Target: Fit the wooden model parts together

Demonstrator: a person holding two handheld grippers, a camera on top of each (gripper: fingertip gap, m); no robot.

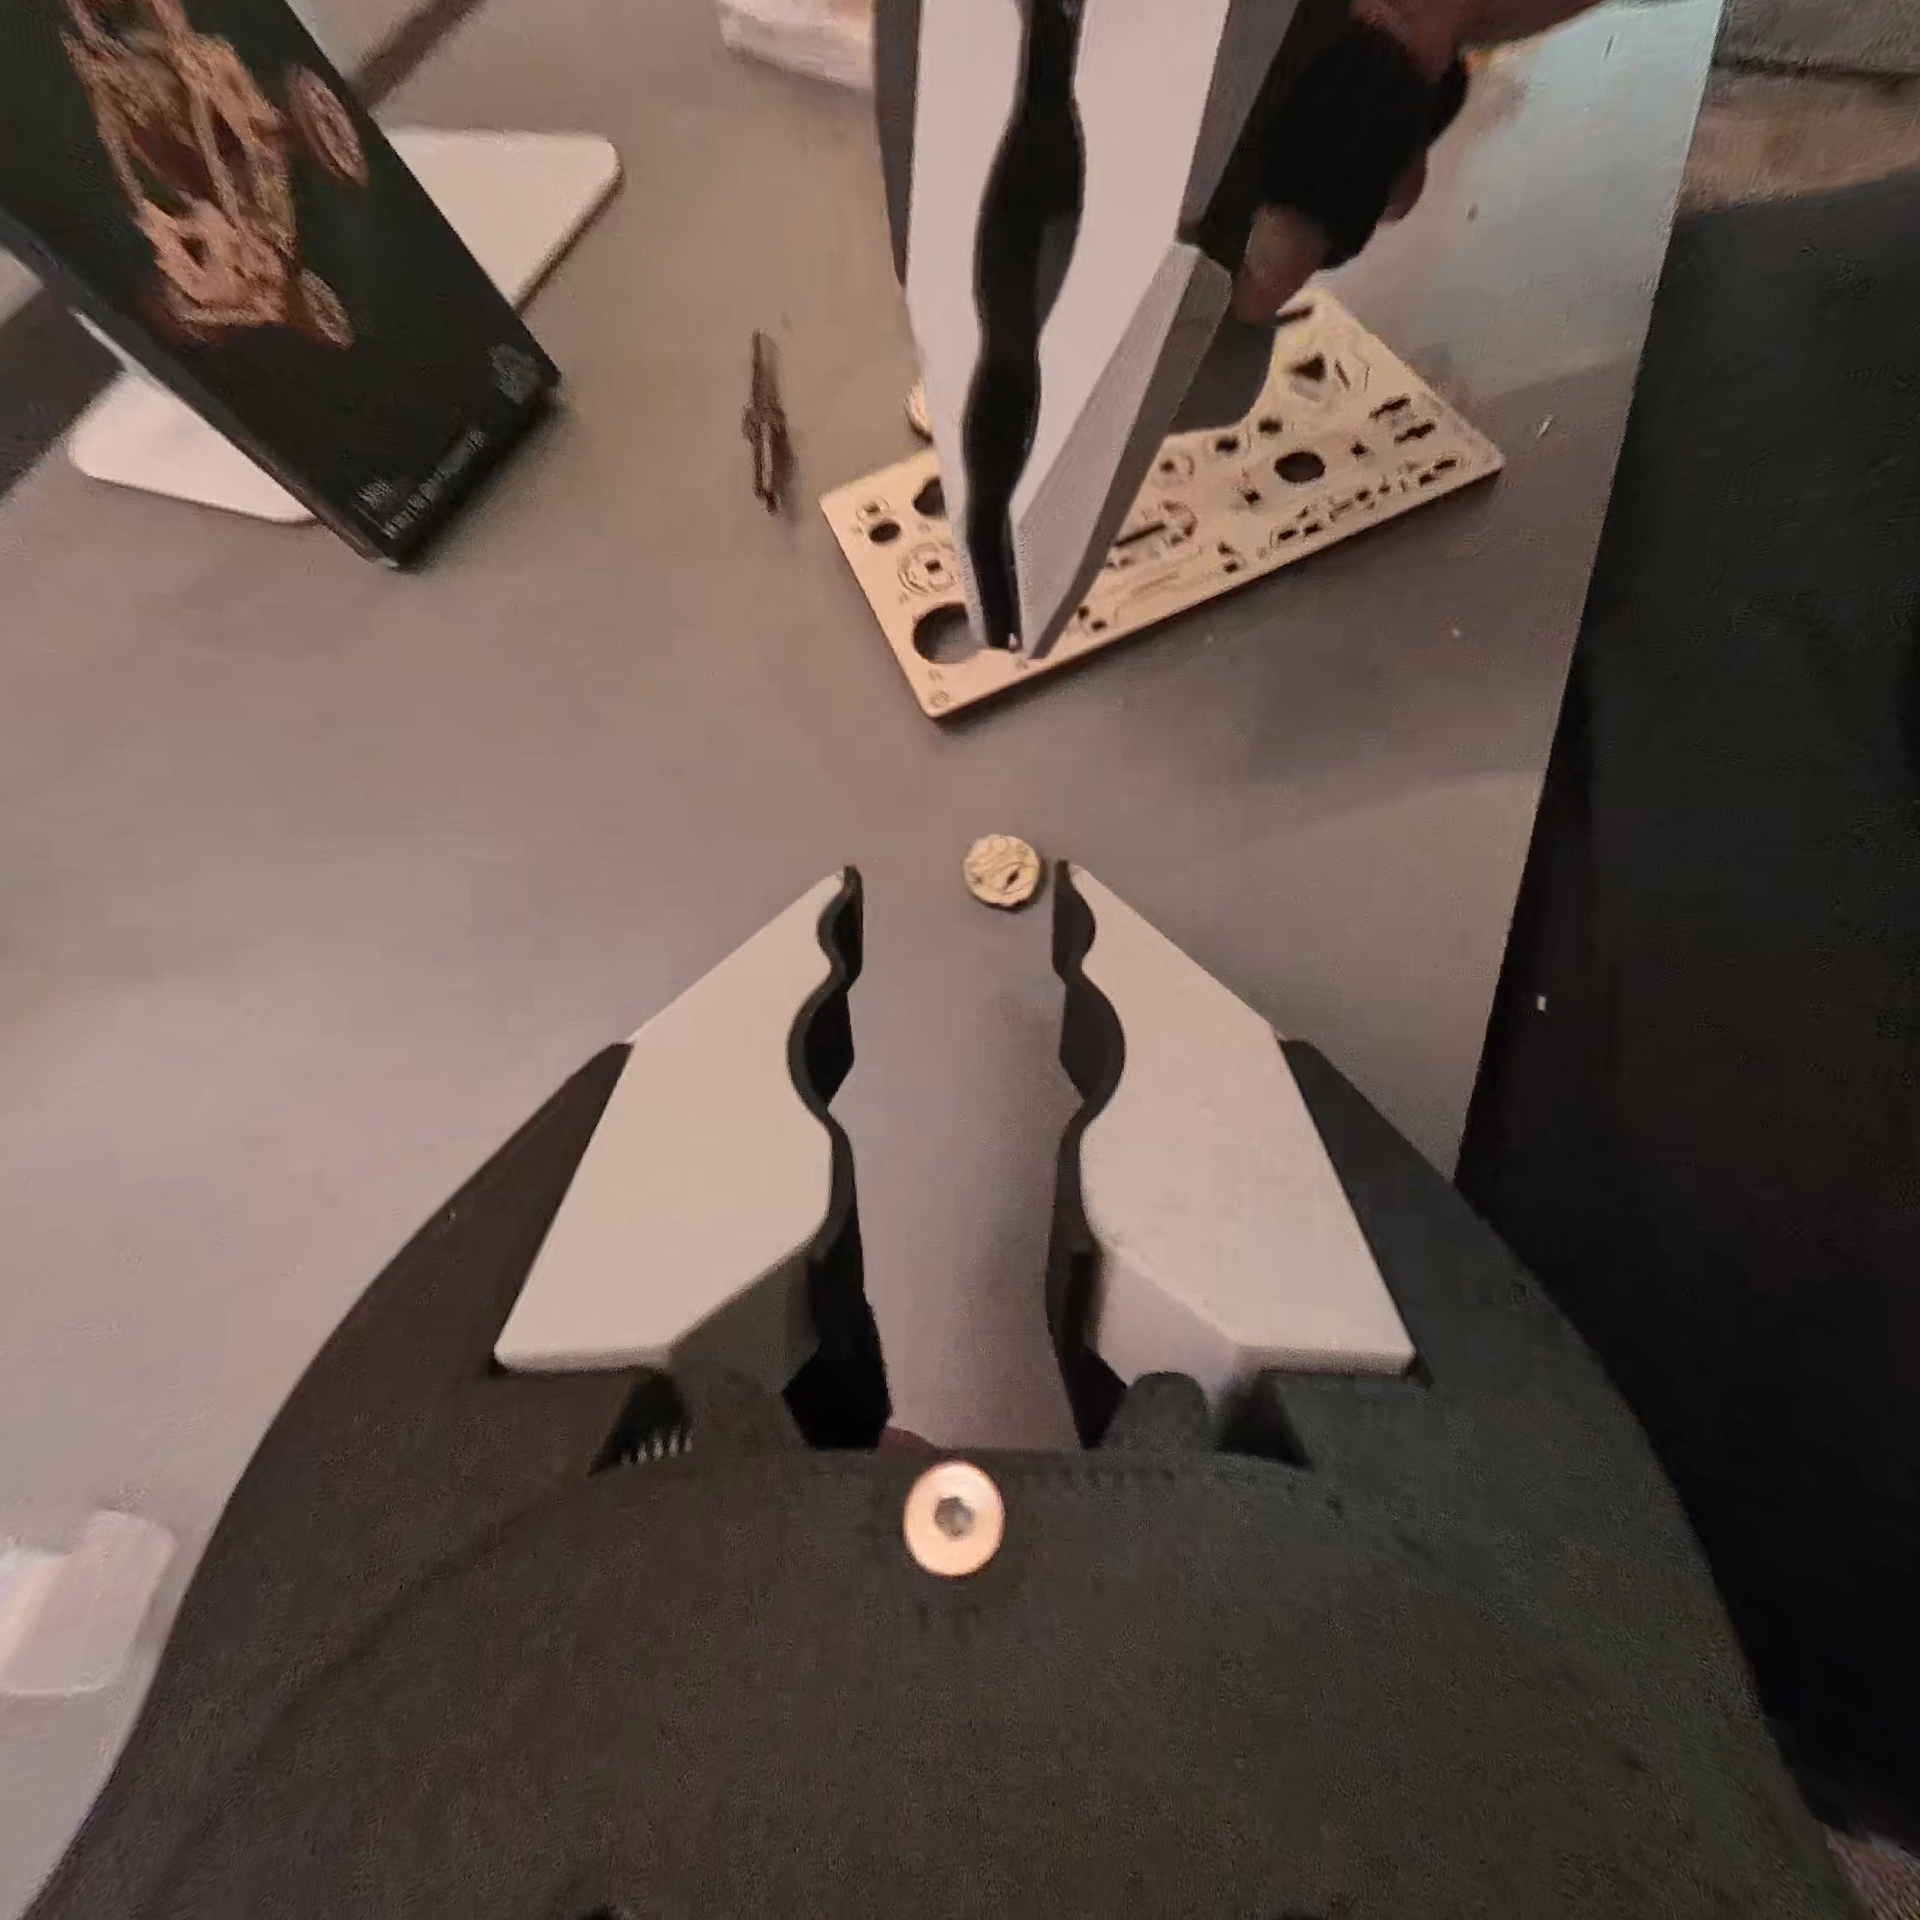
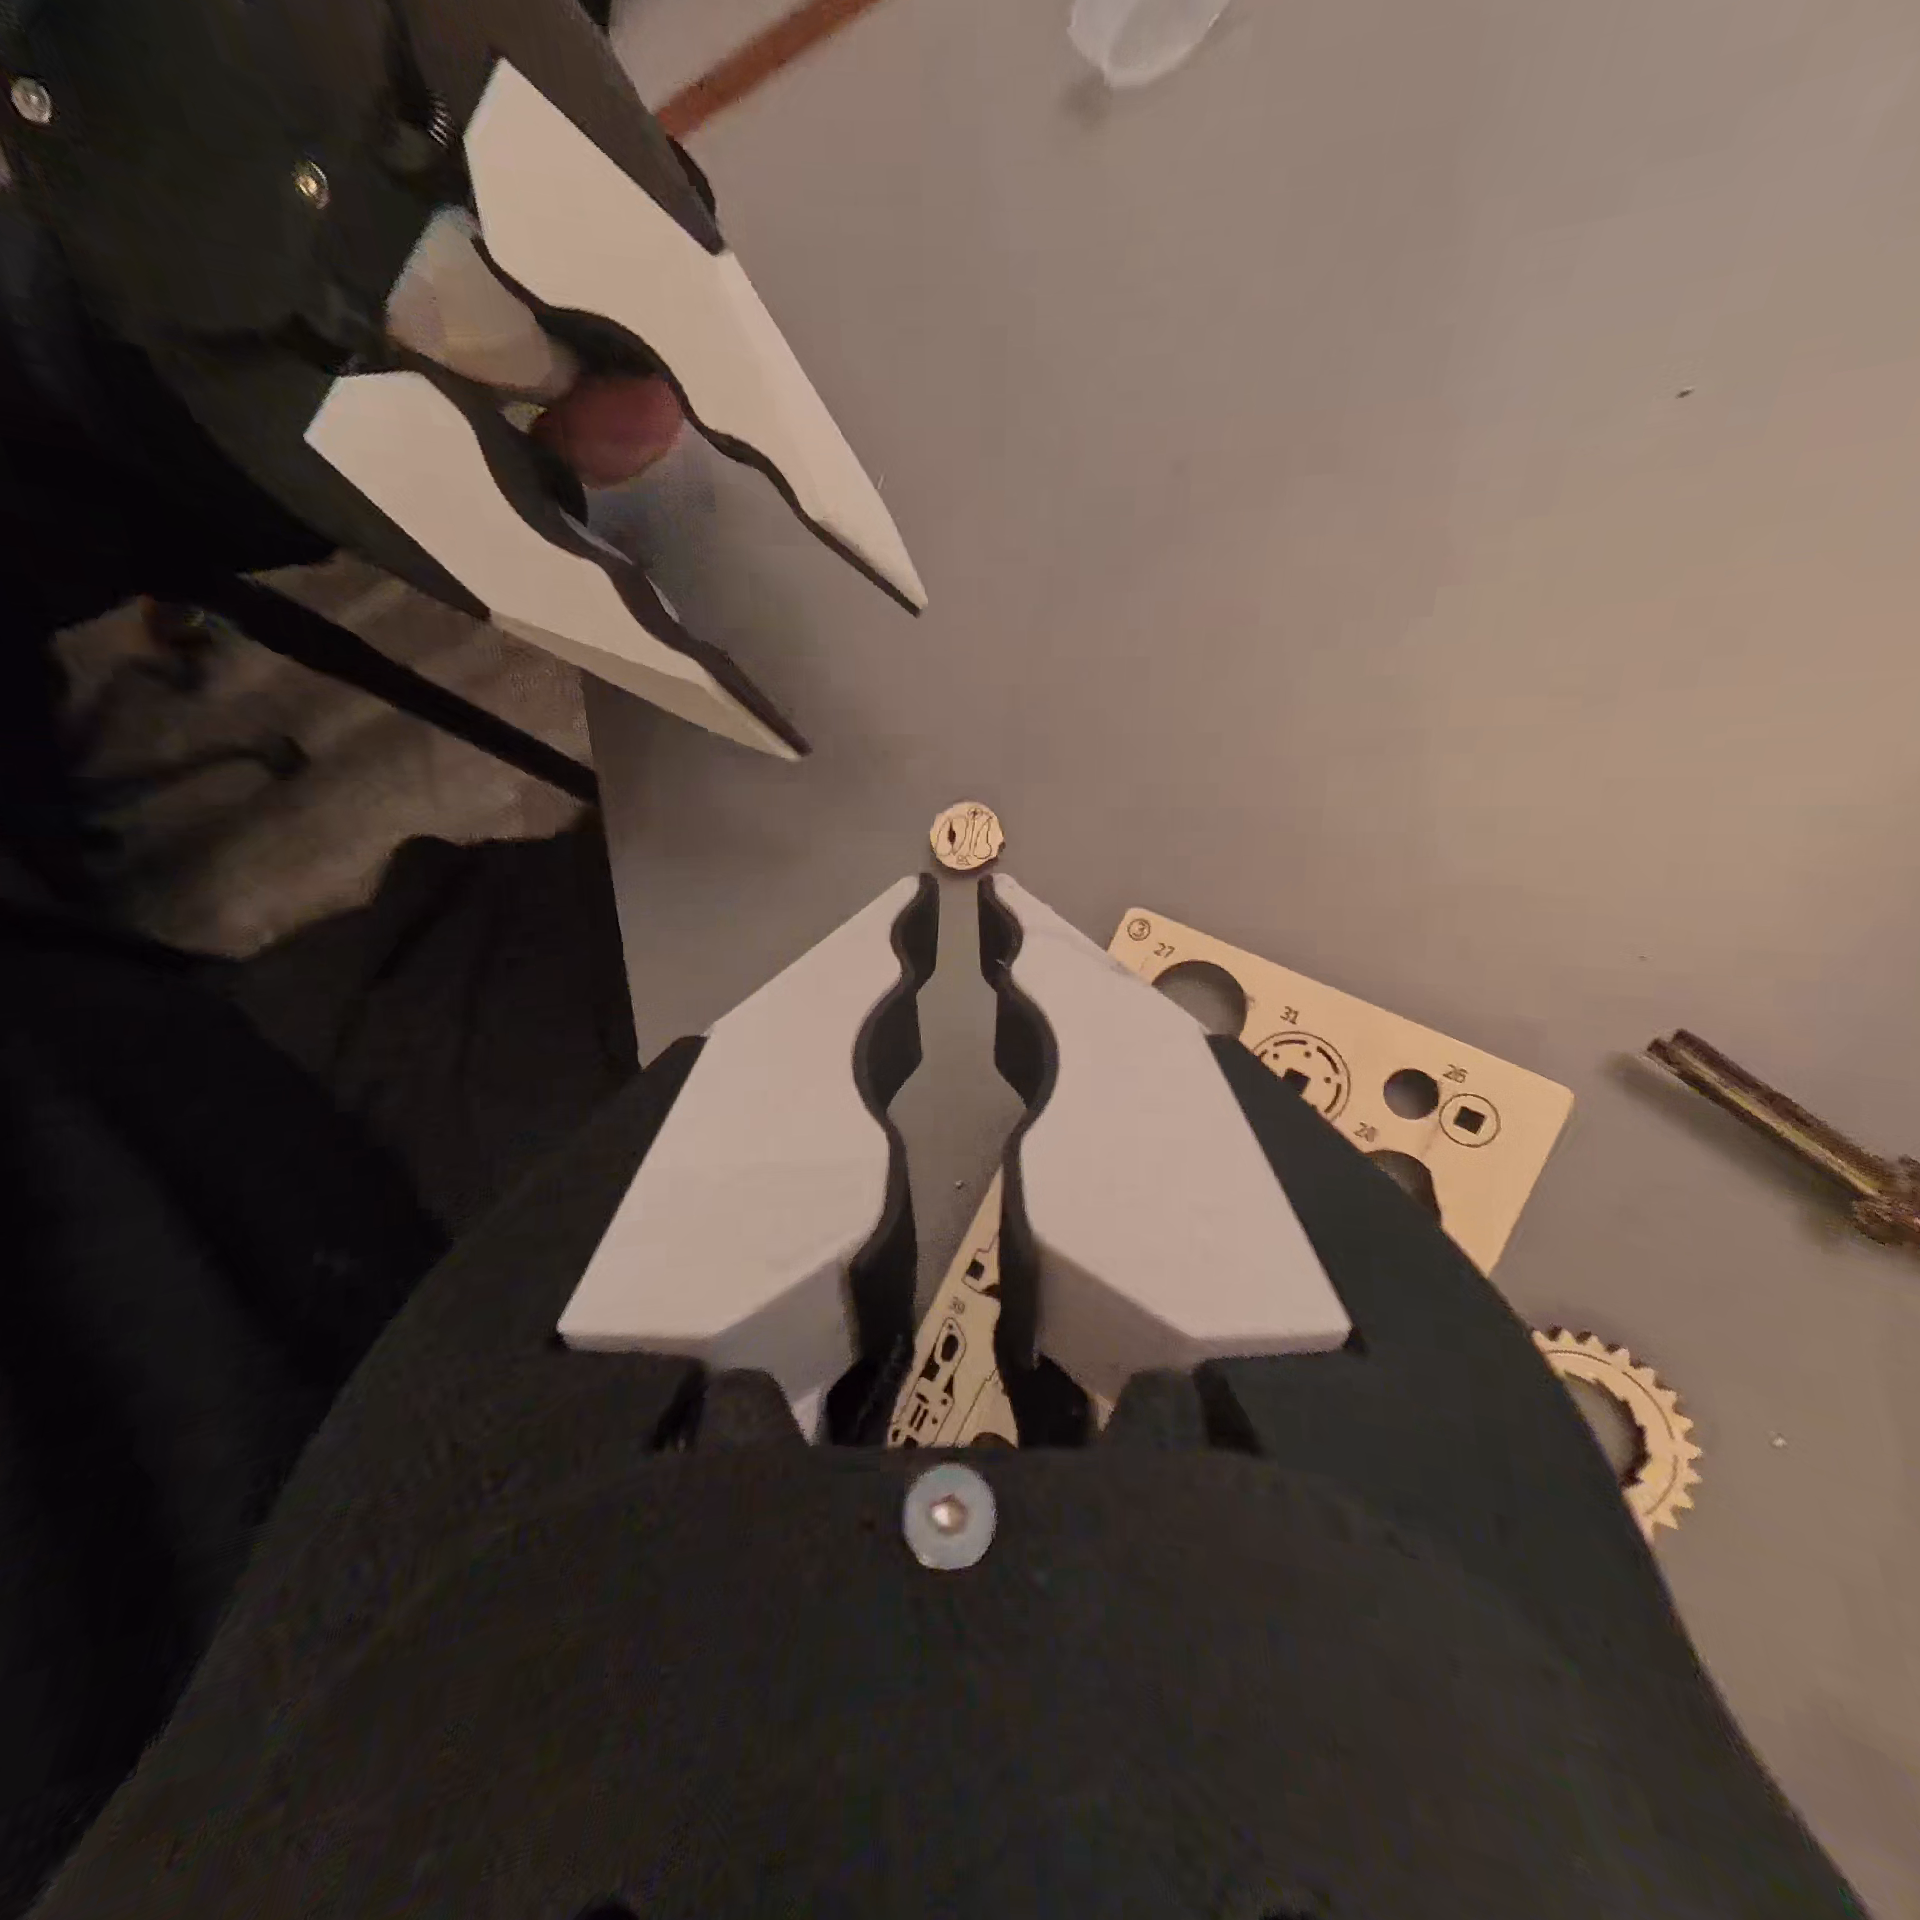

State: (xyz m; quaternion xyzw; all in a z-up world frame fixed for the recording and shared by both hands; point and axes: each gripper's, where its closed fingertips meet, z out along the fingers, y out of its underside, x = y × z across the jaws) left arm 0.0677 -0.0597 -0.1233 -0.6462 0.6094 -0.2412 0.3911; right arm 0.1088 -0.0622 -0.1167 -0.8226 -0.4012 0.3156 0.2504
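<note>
**On the grey counter: one small disc out, nothing joined yet**

Between the left gripper jaws there is only bare counter; they stand wide apart and hold nothing. Just past their tips, at about 12 o'clock in the left wrist view, lies a small round wooden disc, loose and flat, near the right-hand jaw tip but not pinched.

The right gripper jaws are close together with a narrow gap at the tips, and nothing is held between them. In the right wrist view the same disc sits just beyond those tips at 12 o'clock; whether the tips touch it I cannot tell.

Outward from there, the laser-cut parts sheet lies at 3 o'clock of the right gripper, with several round holes already emptied and other pieces still in place. A toothed wooden gear rests loose at 4 o'clock, partly hidden by the gripper body. A dark slender stick-like piece lies apart at 3 o'clock. The black kit box stands at 10 o'clock in the left wrist view.

My reading: a few parts have been freed, but no two pieces appear fitted together, so the assembly proper looks barely begun.
</note>
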